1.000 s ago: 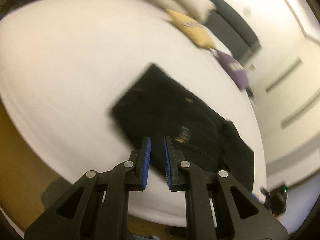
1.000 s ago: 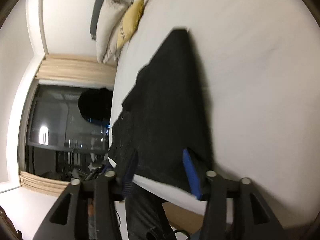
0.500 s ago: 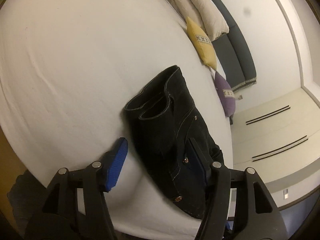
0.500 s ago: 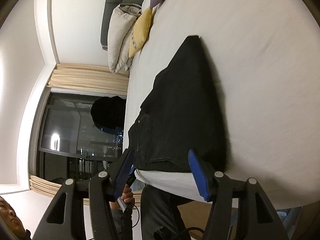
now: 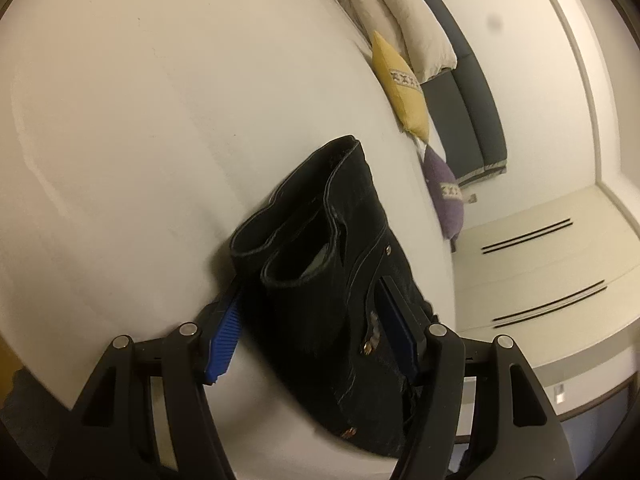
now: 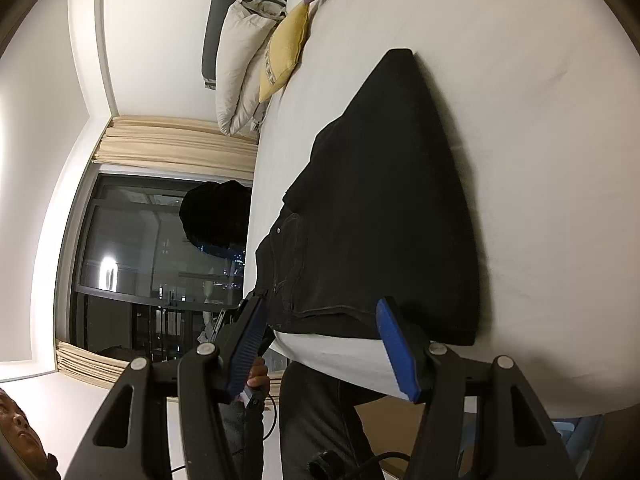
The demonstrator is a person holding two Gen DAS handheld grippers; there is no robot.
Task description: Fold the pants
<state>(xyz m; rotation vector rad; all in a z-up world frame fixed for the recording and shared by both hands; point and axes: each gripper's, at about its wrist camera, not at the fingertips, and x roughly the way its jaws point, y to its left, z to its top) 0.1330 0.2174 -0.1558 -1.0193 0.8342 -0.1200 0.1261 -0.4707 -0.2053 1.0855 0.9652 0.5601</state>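
Between the spread fingers of my left claw [image 5: 316, 330] lie the black jeans [image 5: 332, 280], already doubled over on the white bed [image 5: 120, 120]: the two leg cuffs sit stacked on top, their openings facing me, with the riveted pocket part just under them toward my right finger. That claw is wide open and holds nothing; one blue pad [image 5: 224, 336] rests close to the left edge of the bundle and the other sits over the pocket side, though I cannot tell whether either actually touches the denim. My right claw [image 6: 320, 344] is wide open too, empty, hanging at the near edge of the bed with the waistband edge of the jeans just ahead of it and slightly to its left. From that side the bundle reads as one flat dark slab narrowing away from me toward the yellow cushion [image 6: 286, 50] and the pale pillows [image 6: 240, 60] far ahead. I judge the lengthwise fold and one crosswise fold as done. What is left, as I see it, is another fold to make the packet compact, or only squaring the stacked cuffs and smoothing the top layer.
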